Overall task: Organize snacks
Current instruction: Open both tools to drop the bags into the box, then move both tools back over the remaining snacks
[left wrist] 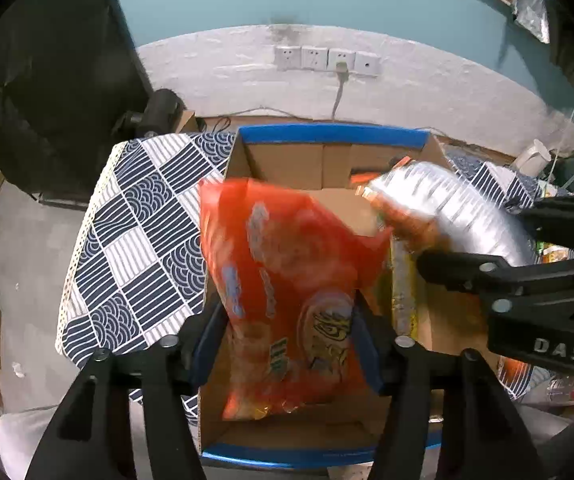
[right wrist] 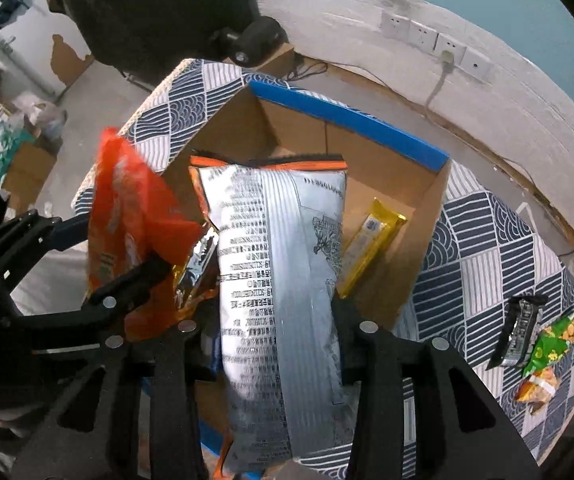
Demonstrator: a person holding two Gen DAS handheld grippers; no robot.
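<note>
the left tool [left wrist: 287,344] grips a crinkly orange snack bag [left wrist: 287,280], the right tool [right wrist: 275,332] a tall silver foil bag [right wrist: 279,280]; both hang lengthwise over the open cardboard box with blue-taped rim [right wrist: 351,120]. a yellow wrapped bar [right wrist: 371,244] lies inside, right of the silver bag; more packets [right wrist: 543,344] wait on the patterned bench cloth [right wrist: 487,232].

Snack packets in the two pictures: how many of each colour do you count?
Orange: 1, the orange snack bag in the left gripper.
Silver: 1, the silver snack bag in the right gripper.
Yellow: 1, the yellow bar in the cardboard box.
Black-silver: 1, the dark packet on the tablecloth.
Green: 1, the green packet.
Small orange: 1, orange packet.
Total: 6
</note>
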